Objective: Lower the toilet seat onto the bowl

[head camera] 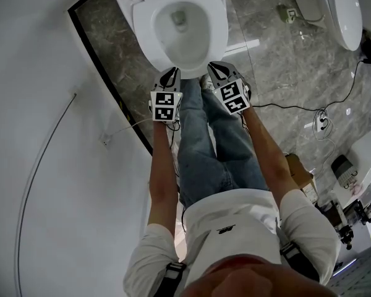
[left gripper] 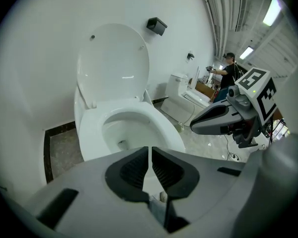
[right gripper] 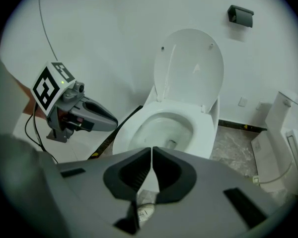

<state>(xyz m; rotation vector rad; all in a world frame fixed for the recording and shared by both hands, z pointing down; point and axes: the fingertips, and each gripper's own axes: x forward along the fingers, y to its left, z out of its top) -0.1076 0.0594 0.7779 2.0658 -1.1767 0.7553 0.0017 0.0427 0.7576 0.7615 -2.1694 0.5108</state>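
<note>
One seat (head camera: 217,30) lies flat on the bowl (head camera: 170,42), in the upper centre of the head view. The lid (left gripper: 114,63) stands upright behind it against the wall (left gripper: 35,58), as both claw views show.

Claw status:
- Left claw (head camera: 171,72): just below the front edge of the seat, left of centre, not touching it. Its jaws are closed to a thin slit with nothing between them.
- Right claw (head camera: 215,65): just below the front edge of the seat, right of centre, not touching it. Its jaws are likewise closed to a thin slit and hold nothing.
- The two claws sit side by side, near each other, both pointing down toward the bowl.

Surroundings:
- The person's legs (head camera: 216,147) occupy the centre of the head view, below the claws.
- The floor (head camera: 278,60) is dark marbled stone.
- A black cable (head camera: 297,106) runs across it at the right.
- A second toilet (head camera: 343,11) stands in the upper right corner, well apart from the first.
- A small black box (left gripper: 156,25) is fixed to the wall, up and to the right of the lid.
</note>
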